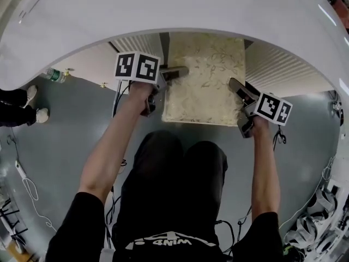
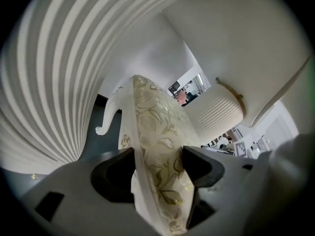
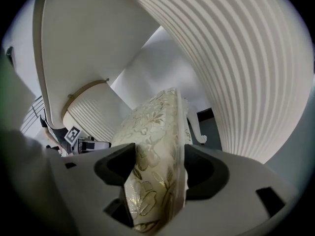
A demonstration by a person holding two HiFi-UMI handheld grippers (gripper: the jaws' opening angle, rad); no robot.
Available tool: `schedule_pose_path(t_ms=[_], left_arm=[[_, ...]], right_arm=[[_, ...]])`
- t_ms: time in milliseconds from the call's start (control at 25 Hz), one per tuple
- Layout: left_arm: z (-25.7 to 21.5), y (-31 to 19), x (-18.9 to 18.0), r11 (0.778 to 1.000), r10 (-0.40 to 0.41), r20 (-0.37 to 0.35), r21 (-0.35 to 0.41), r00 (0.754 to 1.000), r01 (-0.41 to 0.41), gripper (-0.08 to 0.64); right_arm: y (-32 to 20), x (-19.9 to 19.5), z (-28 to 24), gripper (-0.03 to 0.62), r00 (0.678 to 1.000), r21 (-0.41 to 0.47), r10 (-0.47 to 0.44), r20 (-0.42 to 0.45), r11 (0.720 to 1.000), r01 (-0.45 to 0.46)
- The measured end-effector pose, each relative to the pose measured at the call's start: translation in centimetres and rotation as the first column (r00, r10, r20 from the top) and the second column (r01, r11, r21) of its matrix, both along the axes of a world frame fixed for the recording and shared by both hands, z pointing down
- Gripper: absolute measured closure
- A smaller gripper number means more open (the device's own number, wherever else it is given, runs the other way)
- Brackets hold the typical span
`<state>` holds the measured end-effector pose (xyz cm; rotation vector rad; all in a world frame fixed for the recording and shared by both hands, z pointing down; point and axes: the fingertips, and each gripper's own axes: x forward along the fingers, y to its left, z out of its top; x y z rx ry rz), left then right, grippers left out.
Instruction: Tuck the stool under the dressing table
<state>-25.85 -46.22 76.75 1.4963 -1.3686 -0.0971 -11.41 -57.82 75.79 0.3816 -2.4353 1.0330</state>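
Stool (image 1: 204,78), square, with a cream floral-brocade cushion and white legs, stood partly under the white curved dressing table (image 1: 163,15), between its fluted pedestals. Left gripper (image 1: 173,72) and right gripper (image 1: 235,86) each clamped a side edge of the seat. Pushing-in step judged in hand; the next move called for an even, straight push forward.

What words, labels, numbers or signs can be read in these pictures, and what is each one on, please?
"4NIM": white print on the person's dark top, as it shows from above; probably upside down, so uncertain.
Left cube and right cube: black-and-white square patterns only, no letters.
Bottle on the floor: any label is too small to read.
Stool: floral pattern, no text.
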Motion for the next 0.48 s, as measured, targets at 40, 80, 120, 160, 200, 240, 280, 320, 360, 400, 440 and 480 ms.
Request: schedule_pose_path(t_ms=[40,80,120,160,200,240,280,320,360,400,440,480], left_arm=[[-0.1,0.2,0.1,1.0,-0.003,0.007,0.008,1.0,0.003,0.25],[-0.2,0.3,0.1,1.0,-0.007,0.016,0.018,1.0,0.007,0.25],[-0.4,0.4,0.1,1.0,-0.013,0.027,0.028,1.0,0.012,0.25],[-0.6,0.4,0.1,0.999,-0.017,0.041,0.039,0.999,0.016,0.25],[-0.8,0.4,0.1,0.999,-0.022,0.054,0.049,0.998,0.019,0.25],[-0.8,0.3,0.0,0.998,-0.026,0.066,0.057,0.997,0.023,0.25],[-0.8,0.2,-0.1,0.998,-0.032,0.076,0.065,0.997,0.027,0.25],[-0.8,0.1,-0.2,0.997,-0.037,0.085,0.074,0.996,0.031,0.249],[-0.8,-0.1,-0.3,0.996,-0.042,0.092,0.083,0.995,0.034,0.25],[-0.7,-0.2,-0.4,0.995,-0.047,0.095,0.092,0.994,0.038,0.249],[-0.5,-0.4,-0.4,0.994,-0.051,0.095,0.099,0.994,0.041,0.249],[-0.2,-0.6,-0.4,0.994,-0.054,0.092,0.104,0.994,0.045,0.249]], right_arm=[[0.2,0.1,-0.1,0.268,1.0,0.005,0.002,0.007,1.0,-0.002],[0.3,0.2,-0.2,0.268,1.0,0.012,0.004,0.016,1.0,-0.004],[0.3,0.3,-0.3,0.268,1.0,0.02,0.007,0.026,1.0,-0.007],[0.3,0.2,-0.5,0.27,0.999,0.028,0.009,0.035,1.0,-0.01],[0.3,0.2,-0.5,0.27,0.999,0.035,0.012,0.044,0.999,-0.014],[0.3,0.1,-0.5,0.272,0.999,0.039,0.015,0.052,0.999,-0.017],[0.3,0.1,-0.4,0.273,0.998,0.041,0.019,0.061,0.999,-0.022],[0.2,0.1,-0.3,0.273,0.997,0.043,0.026,0.072,0.999,-0.029],[0.1,0.1,-0.2,0.273,0.996,0.045,0.034,0.083,0.998,-0.038],[0.0,0.1,-0.1,0.273,0.995,0.048,0.044,0.092,0.998,-0.049],[-0.2,0.2,0.1,0.273,0.994,0.052,0.054,0.098,0.997,-0.06],[-0.4,0.3,0.3,0.273,0.993,0.056,0.063,0.101,0.996,-0.069]])
